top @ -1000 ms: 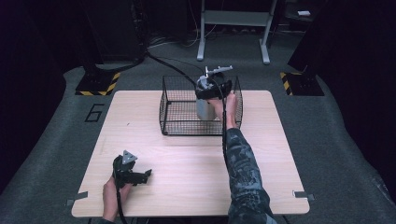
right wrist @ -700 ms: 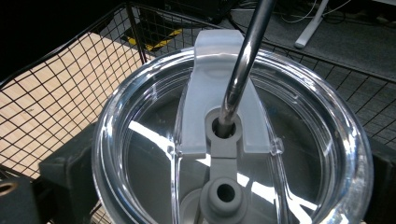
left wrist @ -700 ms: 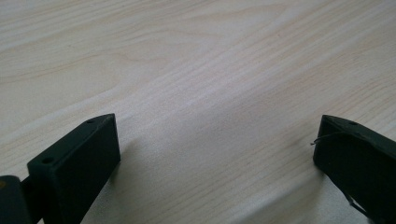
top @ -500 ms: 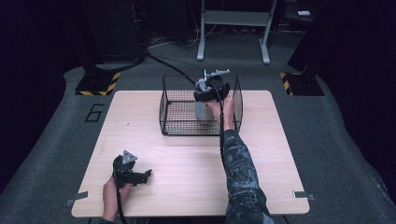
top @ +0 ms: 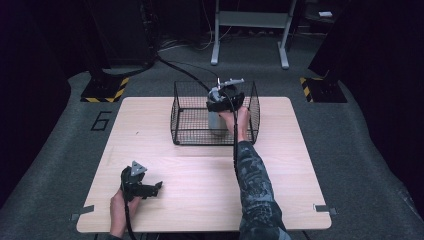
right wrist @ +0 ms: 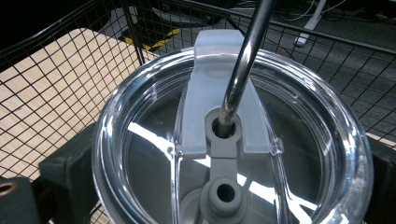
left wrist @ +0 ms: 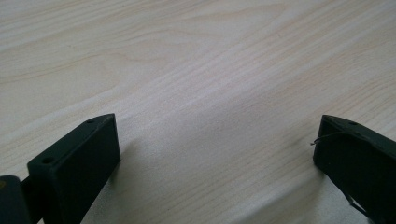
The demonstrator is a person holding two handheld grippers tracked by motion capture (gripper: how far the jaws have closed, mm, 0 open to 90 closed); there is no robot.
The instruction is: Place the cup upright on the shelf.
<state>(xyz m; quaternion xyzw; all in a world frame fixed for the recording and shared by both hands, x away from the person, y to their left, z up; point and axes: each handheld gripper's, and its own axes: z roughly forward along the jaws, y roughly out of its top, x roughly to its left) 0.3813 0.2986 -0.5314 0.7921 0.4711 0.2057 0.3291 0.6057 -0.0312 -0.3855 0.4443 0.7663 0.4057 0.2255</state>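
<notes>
A pale wood-grain worktop (top: 200, 170) stands on a grey carpeted floor (top: 55, 150). A black wire basket (top: 187, 117) sits on its far middle. The left gripper (top: 152, 189) rests on the near left part of the worktop, with bare wood between its fingers (left wrist: 74, 158).

Tumbler (right wrist: 233, 154): a glossy, clear plastic lid (right wrist: 140, 154) with a matt grey plastic slider (right wrist: 224, 116) is shown; through it a polished metal straw (right wrist: 245, 56) is passed. Around the tumbler, a black wire basket (top: 185, 120) is seen, set on a pale, smooth, matt wood-grain table (left wrist: 210, 70). Matt black jaws are shown.
</notes>
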